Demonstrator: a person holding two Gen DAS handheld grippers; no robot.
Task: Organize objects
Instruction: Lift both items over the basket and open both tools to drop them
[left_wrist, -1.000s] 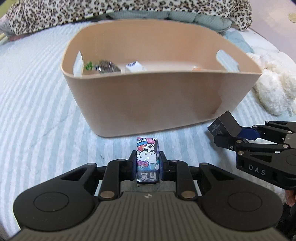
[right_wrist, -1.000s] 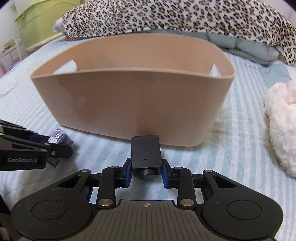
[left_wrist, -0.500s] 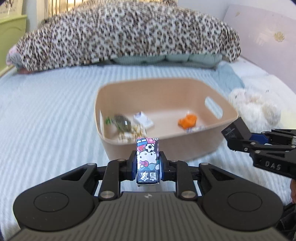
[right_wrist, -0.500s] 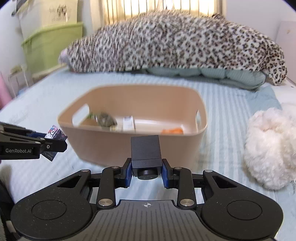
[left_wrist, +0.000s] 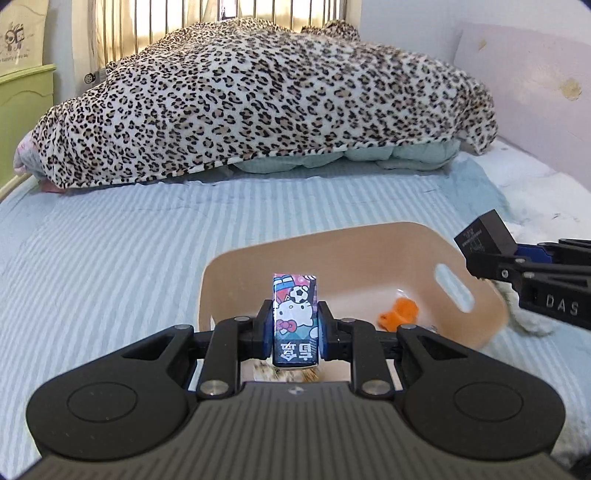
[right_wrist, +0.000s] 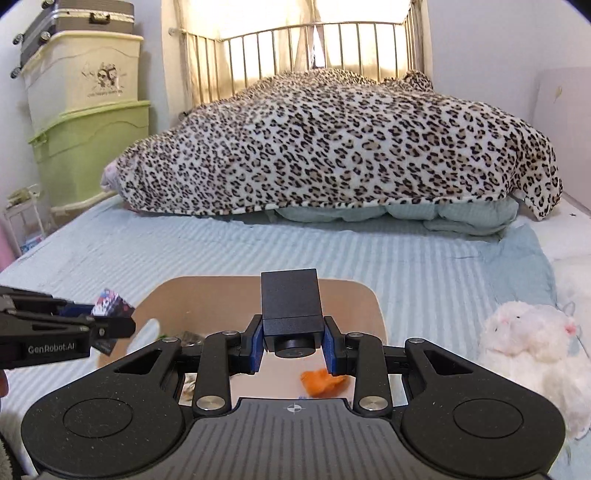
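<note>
**Left wrist view: both tongs loaded above the bin**

Left wrist view, nearest: the left tongs (left_wrist: 295, 332) are closed on a cartoon-print box (left_wrist: 295, 317), held upright between the fingers. Directly beyond and below it sits the beige bin (left_wrist: 369, 240), resting on the striped bed (left_wrist: 110, 258). An orange item (left_wrist: 400, 314) lies on the bin floor, with other small items partly hidden behind the tongs. At right, the right tongs (left_wrist: 484, 254) grip a black box (left_wrist: 482, 236) over the bin's right rim.

Right wrist view: the right tongs (right_wrist: 293, 339) are clamped on the black box (right_wrist: 290, 299), above the bin interior. The left tongs (right_wrist: 114, 321) enter from the left with the cartoon-print box (right_wrist: 110, 302). A white plush toy (right_wrist: 532, 332) lies on the bed just right of the bin. Farther back, a leopard blanket (right_wrist: 332, 147) covers piled bedding.
</note>
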